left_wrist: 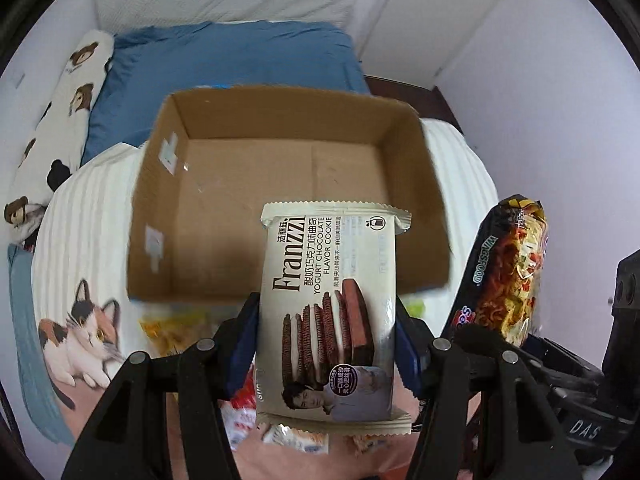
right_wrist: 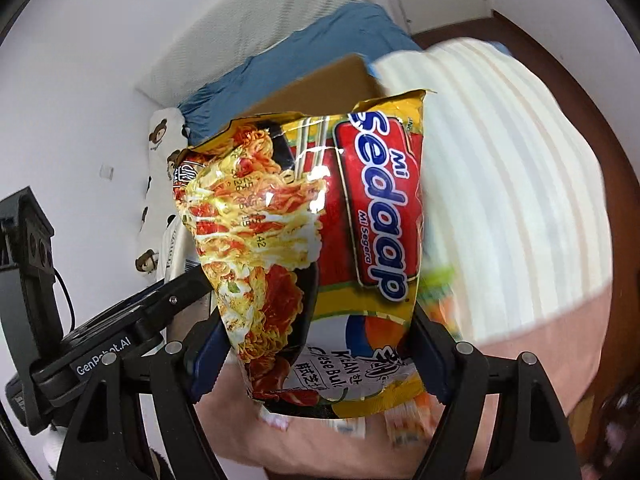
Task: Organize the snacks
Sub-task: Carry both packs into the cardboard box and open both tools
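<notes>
On the far left lies a bear-print pillow (left_wrist: pixel 60 120), with a blue pillow (left_wrist: pixel 224 68) next to it, both clear of the work. Nearer, a cat-print blanket (left_wrist: pixel 80 320) covers the bed and carries the open cardboard box (left_wrist: pixel 160 208), which sits with its mouth up and its floor bare, apparently ready as the place to gather snacks. Loose snack packets (left_wrist: pixel 176 328) still lie on the blanket near the box's front wall.

The left gripper (left_wrist: pixel 326 344) is clamped on a Franzzi yogurt chocolate cookie pack (left_wrist: pixel 328 304), pinching its two long sides so the pack stands lengthwise over the box's near edge, probably for a straight drop inside.

To the right, the right gripper (right_wrist: pixel 320 356) squeezes a Mi Sedaap instant noodle packet (right_wrist: pixel 320 240) by its lower sides; the crinkled bag rises upright, held aloft beside the box, likely next to go in.
</notes>
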`<state>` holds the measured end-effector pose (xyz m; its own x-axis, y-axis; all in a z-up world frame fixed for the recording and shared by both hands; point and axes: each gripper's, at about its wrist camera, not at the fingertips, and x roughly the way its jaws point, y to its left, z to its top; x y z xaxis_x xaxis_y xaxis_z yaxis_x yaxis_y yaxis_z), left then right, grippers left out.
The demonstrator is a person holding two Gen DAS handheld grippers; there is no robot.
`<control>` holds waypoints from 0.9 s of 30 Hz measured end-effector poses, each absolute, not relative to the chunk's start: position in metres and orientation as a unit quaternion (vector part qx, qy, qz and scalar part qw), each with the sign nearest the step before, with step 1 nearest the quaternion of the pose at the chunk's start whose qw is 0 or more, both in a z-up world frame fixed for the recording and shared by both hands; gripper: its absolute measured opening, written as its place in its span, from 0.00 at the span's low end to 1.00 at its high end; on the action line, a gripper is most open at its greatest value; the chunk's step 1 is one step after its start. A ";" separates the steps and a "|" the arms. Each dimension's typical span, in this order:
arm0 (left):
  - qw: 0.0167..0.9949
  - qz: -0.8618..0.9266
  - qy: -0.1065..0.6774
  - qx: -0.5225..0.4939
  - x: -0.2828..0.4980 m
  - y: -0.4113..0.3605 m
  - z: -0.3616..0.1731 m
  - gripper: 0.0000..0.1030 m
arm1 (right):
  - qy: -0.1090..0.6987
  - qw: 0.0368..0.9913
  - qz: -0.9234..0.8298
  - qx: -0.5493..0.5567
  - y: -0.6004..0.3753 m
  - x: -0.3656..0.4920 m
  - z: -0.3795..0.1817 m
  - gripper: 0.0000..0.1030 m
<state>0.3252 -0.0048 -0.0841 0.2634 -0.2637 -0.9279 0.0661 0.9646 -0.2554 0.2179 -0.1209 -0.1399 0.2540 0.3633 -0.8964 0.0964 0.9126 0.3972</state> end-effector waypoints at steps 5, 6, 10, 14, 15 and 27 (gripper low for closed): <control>0.782 -0.083 0.610 -0.099 0.386 0.017 -0.101 0.55 | 0.628 0.753 0.095 0.171 -0.096 0.296 -0.147 0.79; 0.778 -0.079 0.615 -0.104 0.398 0.022 -0.106 0.55 | 0.634 0.749 0.095 0.165 -0.088 0.307 -0.153 0.79; 0.753 -0.069 0.643 -0.127 0.447 0.038 -0.140 0.55 | 0.666 0.726 0.085 0.151 -0.074 0.373 -0.205 0.79; 0.728 -0.060 0.669 -0.136 0.480 0.044 -0.176 0.55 | 0.694 0.700 0.076 0.148 -0.076 0.378 -0.229 0.79; 0.723 -0.056 0.674 -0.137 0.488 0.043 -0.183 0.55 | 0.700 0.695 0.072 0.146 -0.070 0.385 -0.237 0.79; 0.681 -0.047 0.720 -0.126 0.518 0.036 -0.240 0.56 | 0.739 0.663 0.050 0.109 -0.044 0.426 -0.285 0.79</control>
